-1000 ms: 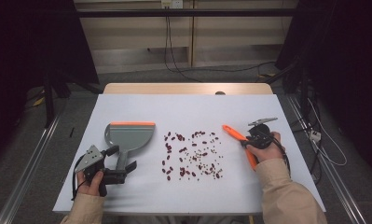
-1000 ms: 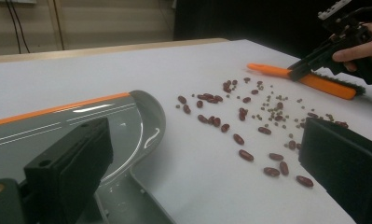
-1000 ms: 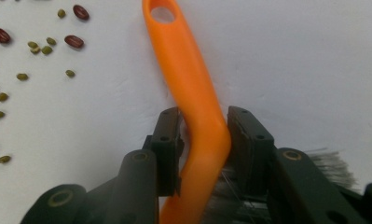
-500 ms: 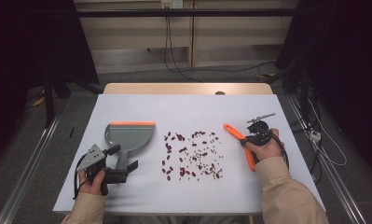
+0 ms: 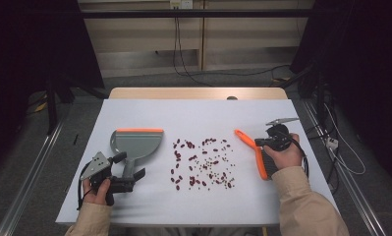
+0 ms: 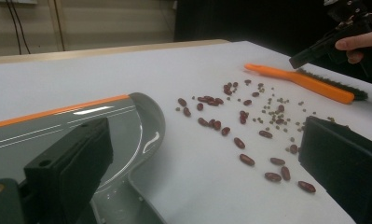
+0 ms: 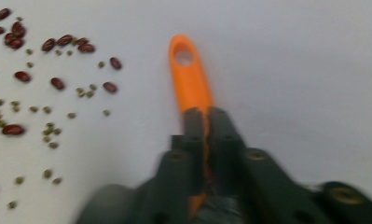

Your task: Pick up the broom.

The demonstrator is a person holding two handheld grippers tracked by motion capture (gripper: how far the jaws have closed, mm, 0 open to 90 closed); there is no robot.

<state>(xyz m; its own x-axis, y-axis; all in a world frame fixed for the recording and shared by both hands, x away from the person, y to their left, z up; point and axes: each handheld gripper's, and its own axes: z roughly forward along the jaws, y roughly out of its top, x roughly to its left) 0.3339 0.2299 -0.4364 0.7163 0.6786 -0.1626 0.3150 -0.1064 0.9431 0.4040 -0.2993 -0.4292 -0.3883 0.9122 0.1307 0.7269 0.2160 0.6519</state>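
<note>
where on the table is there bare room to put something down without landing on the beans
The far strip of the table, beyond the dustpan, beans and brush, is bare. So is the near edge below the beans. The middle, between dustpan and brush, is crowded with scattered beans.

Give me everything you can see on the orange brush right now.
The brush is slim, with a glossy orange plastic-looking handle, a hanging hole at its far tip and dark bristles along one edge. It lies flat on the white table, right of the scattered beans and apart from them. The right gripper has its jaws shut on the handle.
</note>
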